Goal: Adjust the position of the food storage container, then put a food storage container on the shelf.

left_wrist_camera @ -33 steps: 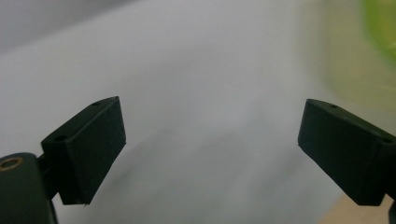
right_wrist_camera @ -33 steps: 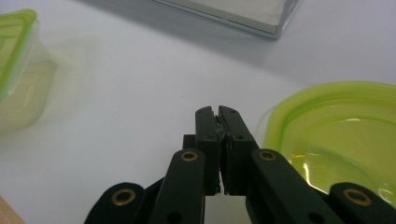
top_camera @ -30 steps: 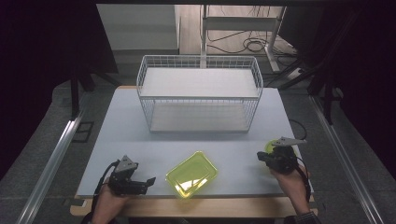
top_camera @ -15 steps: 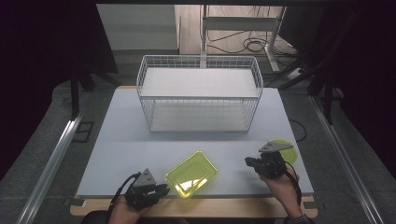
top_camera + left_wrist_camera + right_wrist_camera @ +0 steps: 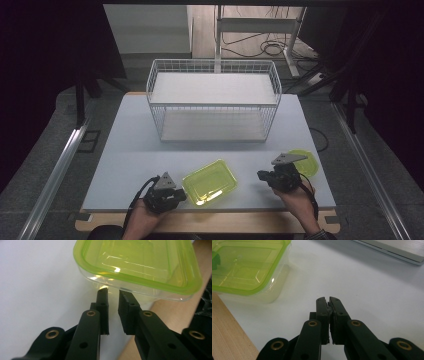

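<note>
High view: the green-lidded container point(image 5: 209, 181) sits near the front edge of the white table point(image 5: 130, 150), the wire basket point(image 5: 213, 106) well behind it. The left gripper point(image 5: 176, 196) sits just beside the container's left end; the right gripper point(image 5: 261, 175) hangs apart on the other side, with a round green lid point(image 5: 307, 162) behind it.

Left gripper view: here's the close detail, with the left gripper point(image 5: 113, 294) closed to a narrow slit with nothing between its jaws, tips right at the clear wall under the container point(image 5: 140, 265) rim; I can't tell if they touch.

Right gripper view: the right gripper point(image 5: 328, 300) is clenched on nothing, over bare table, and the container point(image 5: 247, 267) lies off to the upper left, near but apart.
</note>
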{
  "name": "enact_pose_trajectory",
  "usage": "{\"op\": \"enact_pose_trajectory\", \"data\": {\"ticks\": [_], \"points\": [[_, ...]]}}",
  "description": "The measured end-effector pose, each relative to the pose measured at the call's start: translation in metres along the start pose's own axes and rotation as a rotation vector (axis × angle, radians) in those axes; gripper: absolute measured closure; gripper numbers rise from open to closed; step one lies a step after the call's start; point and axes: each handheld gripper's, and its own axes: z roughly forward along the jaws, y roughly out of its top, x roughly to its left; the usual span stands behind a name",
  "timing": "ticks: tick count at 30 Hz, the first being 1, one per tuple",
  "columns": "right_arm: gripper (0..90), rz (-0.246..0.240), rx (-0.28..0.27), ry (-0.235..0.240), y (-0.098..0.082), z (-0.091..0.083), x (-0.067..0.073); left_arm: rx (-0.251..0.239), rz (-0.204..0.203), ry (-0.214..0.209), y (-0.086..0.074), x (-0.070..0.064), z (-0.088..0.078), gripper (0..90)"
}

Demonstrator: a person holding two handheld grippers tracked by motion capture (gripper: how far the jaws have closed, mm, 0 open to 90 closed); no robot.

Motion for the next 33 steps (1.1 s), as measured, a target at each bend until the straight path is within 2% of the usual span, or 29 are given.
{"op": "enact_pose_trajectory", "data": {"ticks": [7,10,12,18,19,20,21,23,27,28,29,33], "points": [[86.9,0.015,-0.01,-0.007,0.0,-0.002,-0.002,-0.006,0.022,0.02,0.015,0.011,0.009,79.0],[87.1,0.014,-0.018,-0.01,0.0,-0.003,-0.002,0.0,0.02,0.028,0.014,0.013,0.009,76.8],[85.8,0.007,-0.028,-0.008,0.0,-0.004,-0.001,0.001,0.027,0.056,0.012,0.012,0.005,74.6],[77.9,-0.033,-0.042,-0.004,-0.002,-0.007,0.005,-0.026,-0.003,0.155,-0.001,0.007,-0.012,47.4],[71.1,-0.043,-0.043,-0.01,-0.002,-0.007,0.006,-0.032,-0.016,0.171,-0.006,0.007,-0.019,36.6],[71.1,-0.043,-0.043,-0.01,-0.002,-0.007,0.006,-0.032,-0.016,0.171,-0.006,0.007,-0.019,30.4],[67.4,-0.045,-0.045,-0.012,-0.003,-0.006,0.007,-0.042,-0.027,0.175,-0.008,0.008,-0.022,30.4],[59.0,-0.048,-0.047,-0.016,-0.004,-0.006,0.009,-0.051,-0.055,0.178,-0.013,0.01,-0.027,16.8],[41.9,-0.065,-0.043,-0.026,-0.007,-0.002,0.01,-0.06,-0.096,0.179,-0.02,0.015,-0.033,6.6],[41.9,-0.065,-0.043,-0.026,-0.007,-0.002,0.01,-0.067,-0.099,0.179,-0.021,0.015,-0.034,6.6],[35.5,-0.064,-0.05,-0.027,-0.008,0.0,0.009,-0.072,-0.101,0.182,-0.022,0.016,-0.035,4.5],[30.2,-0.057,-0.066,-0.021,-0.007,0.001,0.009,-0.076,-0.075,0.19,-0.024,0.015,-0.035,3.6]]}}
